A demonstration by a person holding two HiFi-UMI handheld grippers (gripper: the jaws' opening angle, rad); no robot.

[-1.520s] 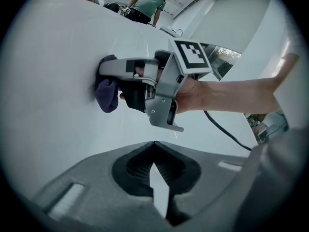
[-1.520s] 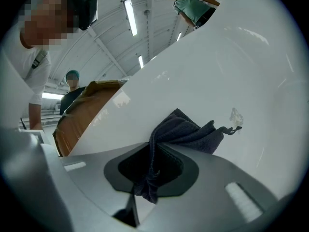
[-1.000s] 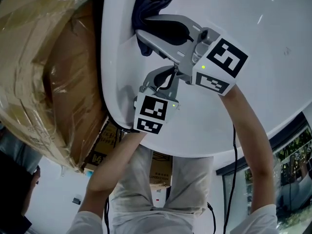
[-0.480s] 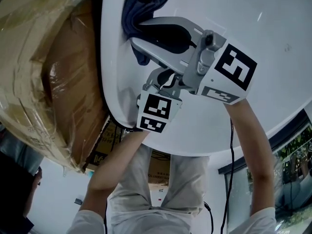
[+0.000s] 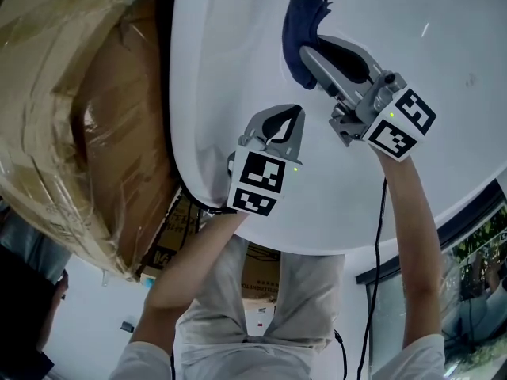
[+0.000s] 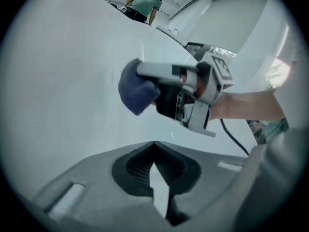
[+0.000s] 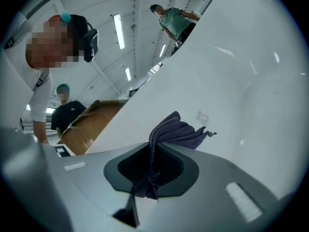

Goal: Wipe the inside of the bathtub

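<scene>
The white bathtub [image 5: 451,77] fills the upper head view. A dark blue cloth [image 5: 298,30] lies pressed against its inner surface, with my right gripper [image 5: 306,54] shut on it. In the right gripper view the cloth [image 7: 177,129] bunches out between the closed jaws of that gripper [image 7: 153,146] against the tub wall [image 7: 241,81]. My left gripper [image 5: 275,127] hovers nearer the tub's rim, shut with nothing in it. The left gripper view looks past its own tips [image 6: 154,144] at the cloth [image 6: 135,93] and the right gripper [image 6: 147,74] on the tub wall [image 6: 63,81].
A large plastic-wrapped cardboard box [image 5: 71,117] stands close against the tub's left side. Smaller cartons [image 5: 170,236] sit under the rim. A cable [image 5: 379,236] runs along the right arm. Two people [image 7: 174,21] [image 7: 65,112] stand beyond the tub.
My right gripper has swept the cloth rightward across the tub, away from the left rim. The left gripper has stayed almost where it was.
</scene>
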